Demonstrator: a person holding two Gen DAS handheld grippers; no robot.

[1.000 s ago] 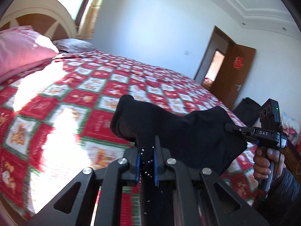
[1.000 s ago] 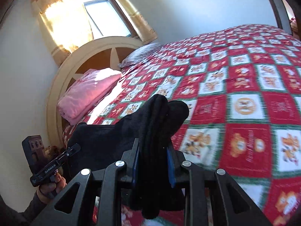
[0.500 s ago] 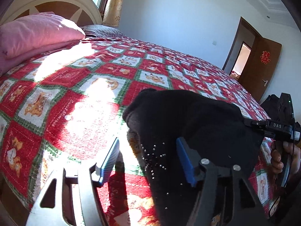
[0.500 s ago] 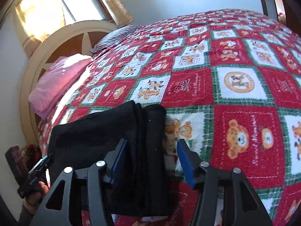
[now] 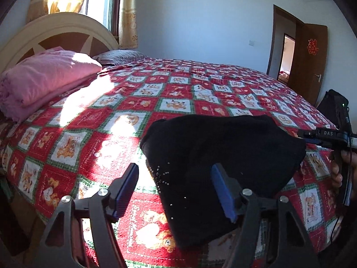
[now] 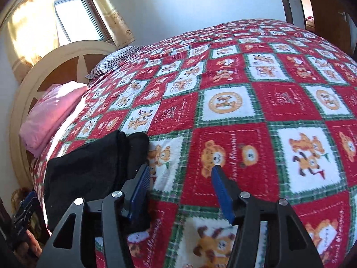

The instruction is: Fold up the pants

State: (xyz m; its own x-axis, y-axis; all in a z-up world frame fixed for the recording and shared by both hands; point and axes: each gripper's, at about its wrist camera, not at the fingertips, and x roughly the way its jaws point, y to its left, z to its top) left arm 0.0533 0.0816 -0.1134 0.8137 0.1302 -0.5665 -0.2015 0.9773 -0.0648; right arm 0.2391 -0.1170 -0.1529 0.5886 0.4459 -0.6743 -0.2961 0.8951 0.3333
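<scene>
I am seeing that both grips on the pants (image 5: pixel 223 156) are gone now: a second ago each claw was pinching a bunched edge of the black cloth and holding it above the quilt (image 5: pixel 133 102), and now the cloth is lying on the quilt as a flat, thick bundle. My left gripper (image 5: pixel 176 189) is standing open, with the near corner of the pants lying between its blue pads but not pressed by them; this is in the lower middle of the left view. My right gripper (image 6: pixel 180 189) is also standing open, and in the right view only the quilt is showing between its pads, while the pants (image 6: pixel 93 167) are lying just beside its left finger, in the lower left of the frame. At the right edge of the left view the other tool is hovering near the far side of the bundle. I am judging that the fold in hand is being finished and released, so the next thing is probably smoothing or one more fold. The pink pillow (image 5: pixel 44 78) is staying well apart, in the upper left.
</scene>
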